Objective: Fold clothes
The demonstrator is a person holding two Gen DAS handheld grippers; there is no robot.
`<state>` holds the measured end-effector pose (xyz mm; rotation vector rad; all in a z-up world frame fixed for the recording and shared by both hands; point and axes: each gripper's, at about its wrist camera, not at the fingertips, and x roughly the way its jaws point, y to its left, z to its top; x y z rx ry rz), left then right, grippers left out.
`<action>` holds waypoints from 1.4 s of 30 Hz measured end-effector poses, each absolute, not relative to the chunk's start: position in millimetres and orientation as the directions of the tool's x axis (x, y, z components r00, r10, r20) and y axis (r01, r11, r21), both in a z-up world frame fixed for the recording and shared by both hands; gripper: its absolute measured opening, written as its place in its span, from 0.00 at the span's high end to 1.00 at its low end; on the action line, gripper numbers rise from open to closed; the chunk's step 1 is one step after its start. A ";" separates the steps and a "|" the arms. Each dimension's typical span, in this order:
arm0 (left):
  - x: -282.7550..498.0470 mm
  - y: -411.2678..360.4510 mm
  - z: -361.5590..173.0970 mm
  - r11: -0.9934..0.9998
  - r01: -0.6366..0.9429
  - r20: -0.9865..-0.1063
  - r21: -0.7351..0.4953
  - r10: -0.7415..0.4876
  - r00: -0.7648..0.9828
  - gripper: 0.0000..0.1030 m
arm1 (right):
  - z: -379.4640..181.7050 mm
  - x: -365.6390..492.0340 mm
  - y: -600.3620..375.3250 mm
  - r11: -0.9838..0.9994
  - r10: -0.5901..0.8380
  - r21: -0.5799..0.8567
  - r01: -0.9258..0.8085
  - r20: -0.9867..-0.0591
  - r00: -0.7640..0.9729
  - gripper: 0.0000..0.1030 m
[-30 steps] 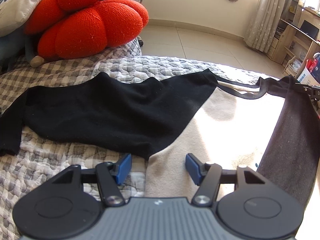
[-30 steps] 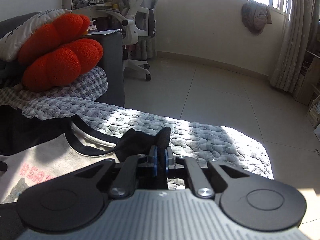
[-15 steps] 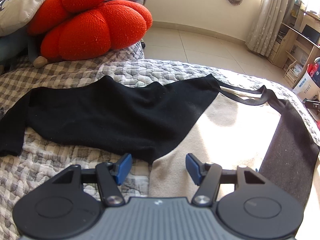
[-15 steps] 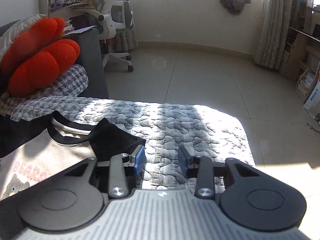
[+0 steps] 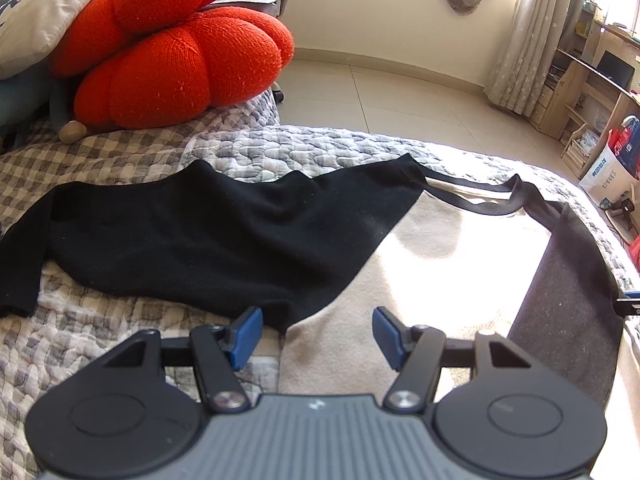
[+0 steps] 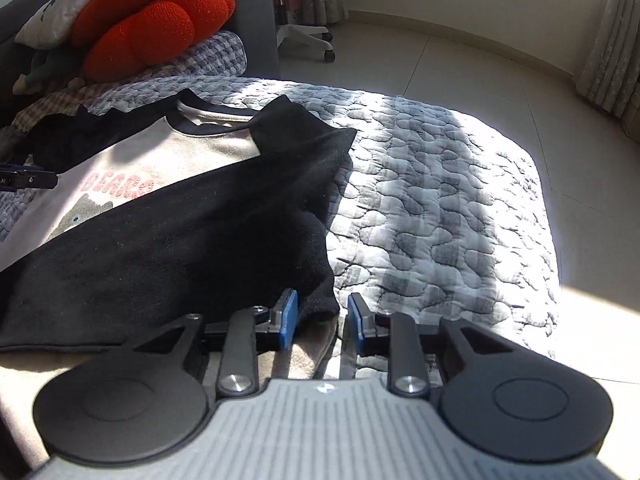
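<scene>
A: On the bed, over the grey quilted cover: one sweatshirt, cream body with black sleeves, lying flat, collar toward the far edge. Confirm from your side?

B: Confirmed. The right wrist view shows the cream front with pink lettering and a bear print. One black sleeve is folded across the body; its end lies at the near right corner.

A: Left tool: jaws well apart, blue pads clear on both sides. It hangs over the seam where the other black sleeve meets the cream body. Nothing gripped.

B: Right tool: jaws closing, a narrow gap left between the pads. The end of the folded sleeve sits in that gap, close against the left pad. The right pad looks clear of the cloth, so no clamp yet.

A: The spread sleeve on my side runs out to the left, cuff on the checked part of the cover.

B: Background: orange knitted cushion at the head of the bed, with a pale pillow above it. Office chair on the tiled floor behind. Strong sunlight across the quilt's right half.

A: A tip of the right tool shows at my frame's right edge, beside the folded sleeve.
</scene>
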<state>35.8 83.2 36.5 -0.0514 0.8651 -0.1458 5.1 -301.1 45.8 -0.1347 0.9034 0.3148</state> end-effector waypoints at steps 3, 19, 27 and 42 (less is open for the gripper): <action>35.8 83.1 33.5 0.990 0.108 -0.761 -0.093 -0.141 0.633 0.39 | 55.5 6.5 -300.2 0.962 0.163 -0.012 -0.274 -0.776 0.609 0.87; 45.6 122.8 36.0 0.988 -0.069 -0.767 -0.137 -0.062 0.639 0.36 | 74.4 4.6 -270.0 0.957 0.062 -0.149 -0.249 -0.733 0.677 0.76; 52.6 168.0 37.5 0.960 -0.224 -0.764 -0.169 0.016 0.646 0.36 | 81.2 -24.6 -190.7 0.867 0.199 -0.186 -0.461 -0.720 0.665 0.75; 44.4 300.7 19.9 0.747 -0.599 -0.790 -0.289 0.167 0.589 0.36 | 45.8 -38.7 -114.6 0.770 0.231 -0.212 -0.602 -0.787 0.573 0.45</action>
